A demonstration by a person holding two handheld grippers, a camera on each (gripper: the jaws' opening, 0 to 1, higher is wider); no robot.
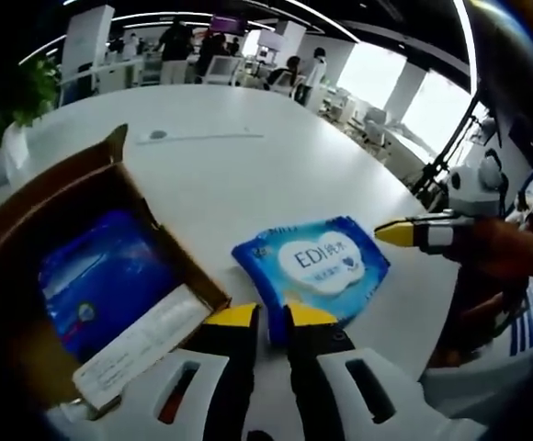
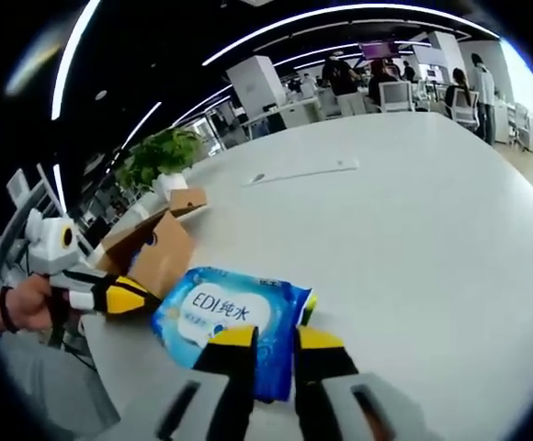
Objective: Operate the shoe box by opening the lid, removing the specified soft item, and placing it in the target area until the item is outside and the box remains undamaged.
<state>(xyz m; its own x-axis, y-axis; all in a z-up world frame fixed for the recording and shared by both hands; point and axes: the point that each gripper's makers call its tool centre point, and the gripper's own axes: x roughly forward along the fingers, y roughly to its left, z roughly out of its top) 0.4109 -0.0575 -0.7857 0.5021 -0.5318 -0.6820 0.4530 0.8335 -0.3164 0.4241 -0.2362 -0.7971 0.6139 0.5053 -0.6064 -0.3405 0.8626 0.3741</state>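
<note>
- Left gripper view: the left gripper [image 1: 272,317] rises from the bottom centre, its yellow-tipped jaws nearly together, pinching the near edge of a blue wipes pack [image 1: 311,265].
- The wipes pack lies flat on the white table [image 1: 248,175], outside the box, right of centre in the frame.
- Cardboard box [image 1: 110,266] sits open at left, flap raised toward upper left. Inside it are another blue pack [image 1: 101,289] and a white paper strip [image 1: 142,344] across the near edge.
- At right edge, the right gripper [image 1: 404,233] comes in with a hand [image 1: 515,248] behind it; its tip is just beside the pack. I cannot tell how its jaws stand.
- Right gripper view: the right gripper [image 2: 276,342] at bottom centre has its jaws narrowly apart over the pack's [image 2: 230,317] near edge.
- Potted plant [image 2: 161,156] in the upper left; people and chairs far back.
</note>
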